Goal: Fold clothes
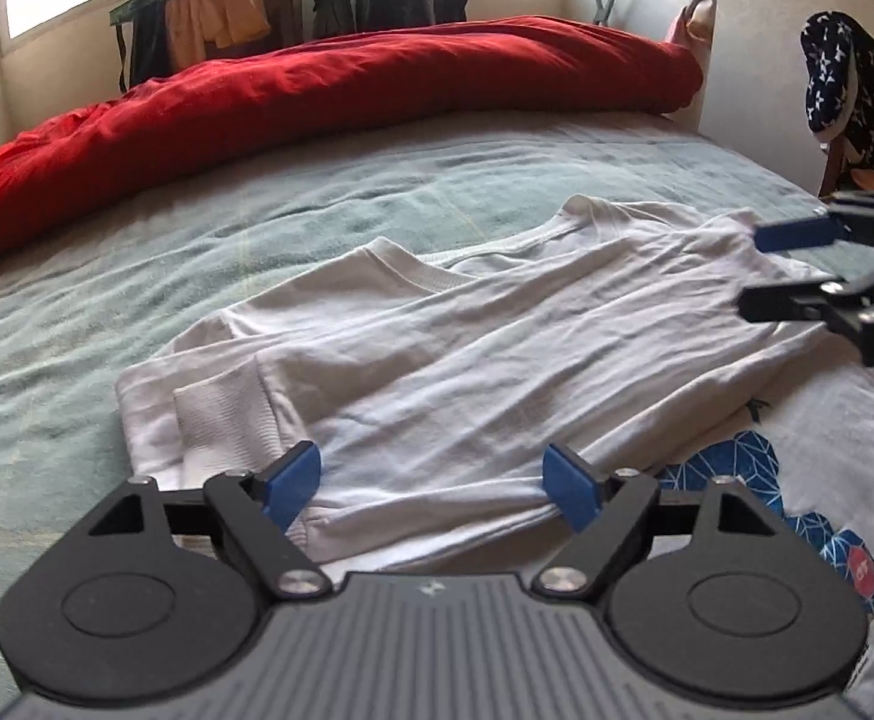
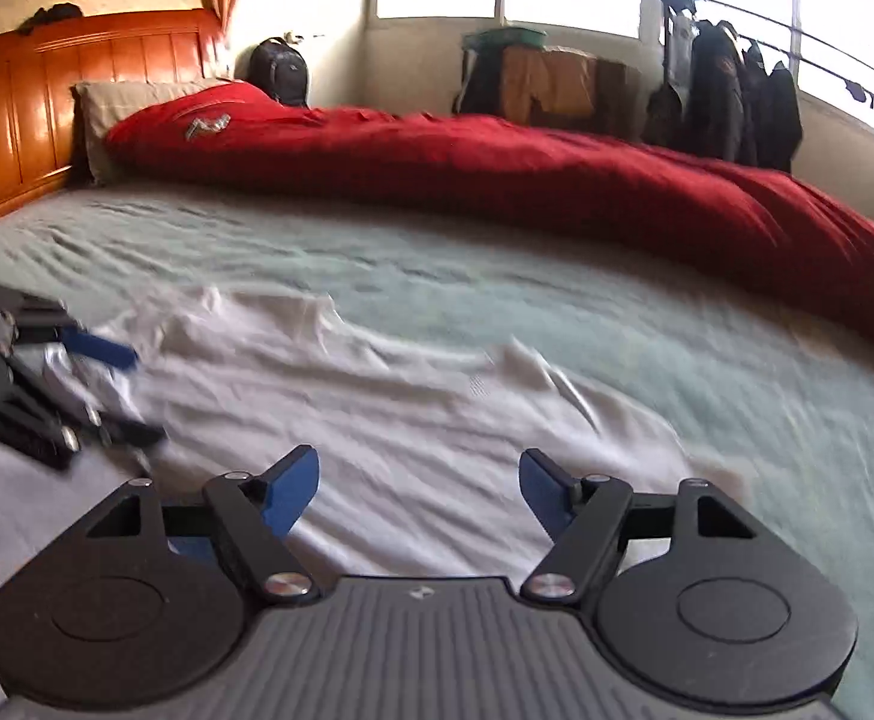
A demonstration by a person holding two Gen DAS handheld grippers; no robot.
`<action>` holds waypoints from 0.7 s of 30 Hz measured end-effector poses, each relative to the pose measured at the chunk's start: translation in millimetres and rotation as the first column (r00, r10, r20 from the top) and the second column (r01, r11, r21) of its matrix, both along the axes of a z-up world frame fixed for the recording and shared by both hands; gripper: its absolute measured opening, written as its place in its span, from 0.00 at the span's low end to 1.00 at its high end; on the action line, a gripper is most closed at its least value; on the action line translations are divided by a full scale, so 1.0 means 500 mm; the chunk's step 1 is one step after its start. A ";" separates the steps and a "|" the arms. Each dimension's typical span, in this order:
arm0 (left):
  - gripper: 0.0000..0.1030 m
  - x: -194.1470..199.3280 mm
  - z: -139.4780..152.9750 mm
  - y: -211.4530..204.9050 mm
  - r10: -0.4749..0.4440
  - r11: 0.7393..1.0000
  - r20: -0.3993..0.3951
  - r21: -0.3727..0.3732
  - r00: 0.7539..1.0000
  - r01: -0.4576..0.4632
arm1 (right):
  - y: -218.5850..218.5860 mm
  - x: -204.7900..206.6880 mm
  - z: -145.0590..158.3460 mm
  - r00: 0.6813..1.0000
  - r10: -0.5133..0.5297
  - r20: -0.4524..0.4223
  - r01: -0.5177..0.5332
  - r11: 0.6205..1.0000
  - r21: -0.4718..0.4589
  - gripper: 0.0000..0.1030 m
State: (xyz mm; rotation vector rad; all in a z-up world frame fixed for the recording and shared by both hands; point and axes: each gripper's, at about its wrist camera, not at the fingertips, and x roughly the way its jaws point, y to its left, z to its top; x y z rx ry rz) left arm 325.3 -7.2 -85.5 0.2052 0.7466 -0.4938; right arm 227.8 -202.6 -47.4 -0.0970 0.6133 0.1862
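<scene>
My left gripper (image 1: 434,489) has its jaws wide apart, and nothing is between them. The blue pads (image 1: 293,483) stand just over the near edge of the white shirt (image 1: 466,348), and one pad seems to touch a fold of cloth, but I cannot say that for sure. My right gripper (image 2: 419,489) is also spread open and empty, low above the same white cloth; its view is blurred, so small details are lost there.

The shirt lies on the pale green bedsheet (image 1: 137,252), on the near half of the bed. It is already folded partly: one sleeve with its ribbed cuff (image 1: 221,414) lies across the body, and the neck opening (image 1: 419,267) points to the far side. At the right, under the folded part, I see a blue printed pattern (image 1: 730,468). Beyond the shirt lies a red duvet (image 1: 329,90), well apart from it.

I judge the shirt is light, soft and limp. It will sag and wrinkle when lifted, and it will not keep any shape by itself. I think the best hold is a pinch on a doubled edge or corner, both grippers at matching points, so the fold goes over evenly. A grip of only one layer may pull the fold open.
</scene>
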 end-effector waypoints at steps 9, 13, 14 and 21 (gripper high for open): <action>0.79 -0.008 0.041 0.017 -0.058 0.998 -0.044 -0.015 0.997 0.057 | 0.013 0.012 -0.066 0.996 0.018 -0.085 -0.018 1.000 -0.005 0.83; 0.82 0.043 0.101 -0.001 -0.079 0.970 -0.091 -0.236 0.993 0.055 | 0.028 0.014 -0.071 0.996 0.008 -0.088 -0.010 1.000 -0.029 0.88; 0.82 0.057 0.105 -0.012 -0.090 0.960 -0.101 -0.275 0.991 0.059 | 0.032 0.014 -0.072 0.996 0.005 -0.088 -0.008 0.999 -0.034 0.88; 0.81 0.141 -0.004 -0.087 -0.028 0.964 -0.209 -0.265 0.978 -0.029 | 0.028 0.014 -0.075 0.997 -0.002 -0.081 0.001 1.000 -0.019 0.89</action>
